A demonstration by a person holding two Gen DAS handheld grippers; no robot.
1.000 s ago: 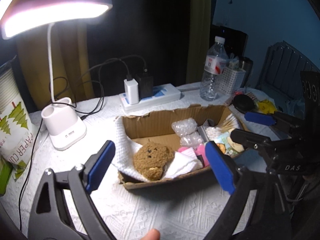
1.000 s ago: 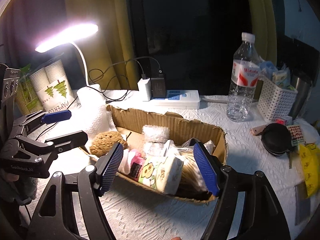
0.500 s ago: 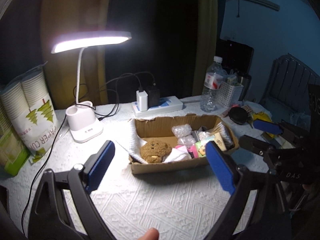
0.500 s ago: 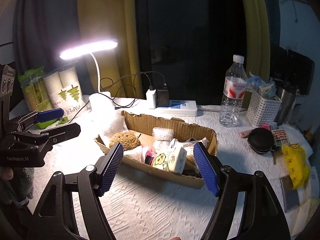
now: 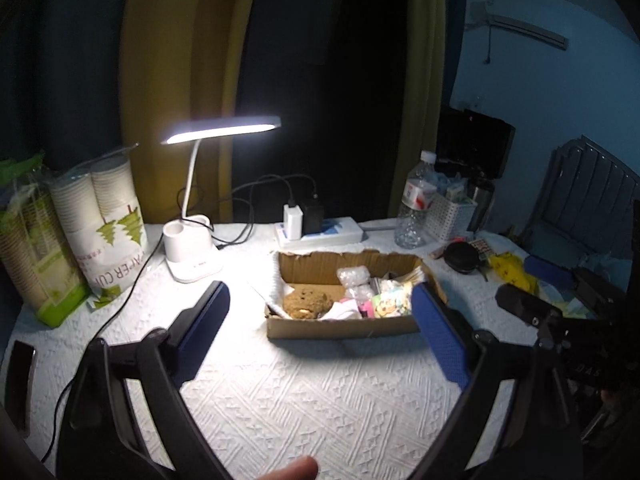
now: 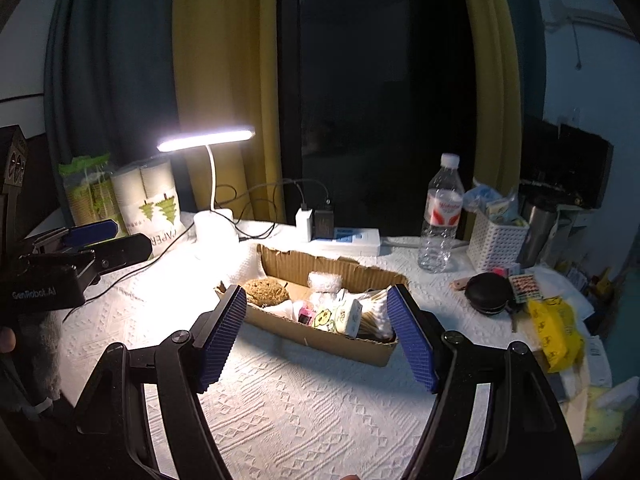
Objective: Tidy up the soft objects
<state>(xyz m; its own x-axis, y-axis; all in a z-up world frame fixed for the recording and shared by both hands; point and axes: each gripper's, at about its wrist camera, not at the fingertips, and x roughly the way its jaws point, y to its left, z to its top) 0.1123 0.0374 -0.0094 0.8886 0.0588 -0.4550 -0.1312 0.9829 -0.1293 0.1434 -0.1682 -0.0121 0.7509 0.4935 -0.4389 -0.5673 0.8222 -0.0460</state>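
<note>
Both tools hang above the white surface [image 5: 304, 400] with their blue pads spread wide and nothing between them: the left tool [image 5: 320, 336] and the right tool [image 6: 316, 336]. The soft things lie in the cardboard box [image 5: 344, 326] near the lit desk lamp [image 5: 192, 252]. A brown sponge [image 5: 307, 303] sits at the box's left end, with a cartoon tissue pack [image 6: 340, 316] further right.

The box [image 5: 344, 326] is rough brown cardboard with torn edges. The cloth [image 5: 304, 392] on the desk is white and bumpy. The sponge [image 5: 307, 302] looks brown and holey. The bottle [image 6: 439, 220] is clear shiny plastic. The lamp [image 5: 192, 252] is smooth white plastic. The basket [image 6: 496, 242] is white plastic with holes.
</note>
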